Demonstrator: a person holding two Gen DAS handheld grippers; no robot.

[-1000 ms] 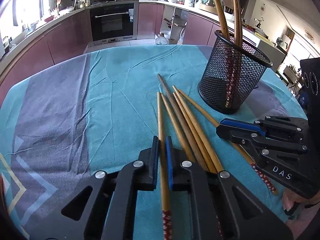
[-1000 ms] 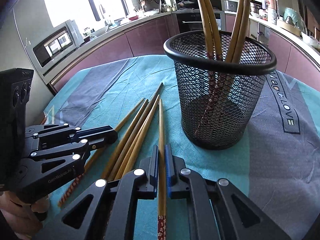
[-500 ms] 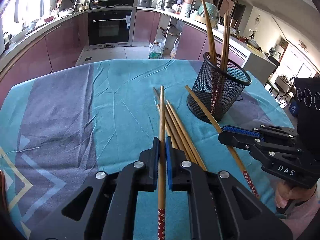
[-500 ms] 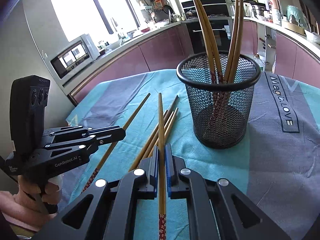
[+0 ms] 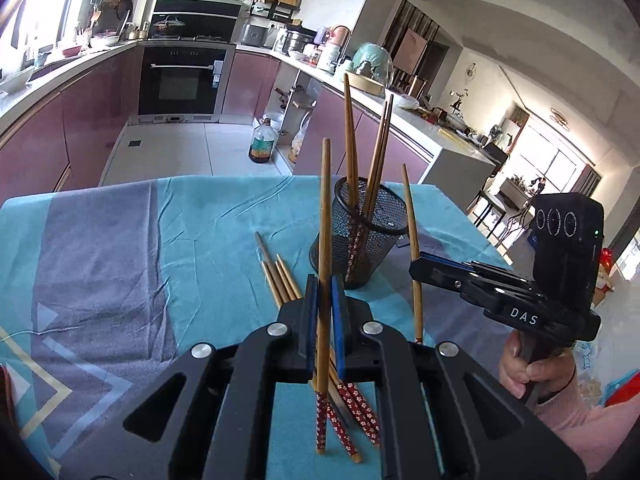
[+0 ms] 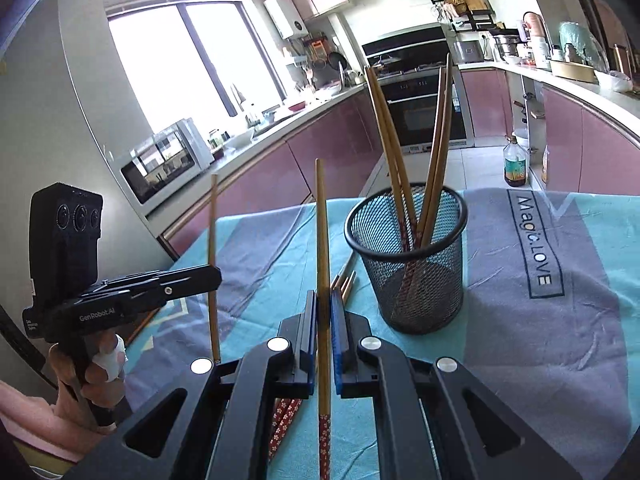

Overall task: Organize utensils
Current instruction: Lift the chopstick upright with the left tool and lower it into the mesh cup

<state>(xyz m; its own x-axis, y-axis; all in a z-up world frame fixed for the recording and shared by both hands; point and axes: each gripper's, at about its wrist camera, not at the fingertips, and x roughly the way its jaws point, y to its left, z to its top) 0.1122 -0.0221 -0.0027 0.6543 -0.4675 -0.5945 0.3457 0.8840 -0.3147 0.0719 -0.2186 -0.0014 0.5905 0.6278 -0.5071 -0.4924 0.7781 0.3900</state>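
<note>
My left gripper (image 5: 323, 285) is shut on a wooden chopstick (image 5: 325, 216) with a red flowered end, and holds it above the cloth with its tip pointing up. In the right wrist view, my right gripper (image 6: 323, 300) is shut on another such chopstick (image 6: 322, 232), also lifted. Each gripper shows in the other's view: the right gripper (image 5: 418, 266) with its chopstick (image 5: 409, 208), and the left gripper (image 6: 214, 276) with its chopstick (image 6: 213, 236). A black mesh cup (image 5: 362, 248) (image 6: 416, 284) just ahead holds several upright chopsticks. Several loose chopsticks (image 5: 276, 272) (image 6: 347, 278) lie on the cloth under the grippers.
A teal and grey tablecloth (image 5: 120, 248) covers the table (image 6: 560, 340). Beyond its far edge are purple kitchen cabinets, an oven (image 5: 180, 80) and an oil bottle (image 5: 262, 146) on the floor. A person's hands (image 5: 532, 372) grip both handles.
Both grippers have risen and tipped upward, each lifting its chopstick off the pile on the cloth. The mesh cup now looks farther and lower in both views.
</note>
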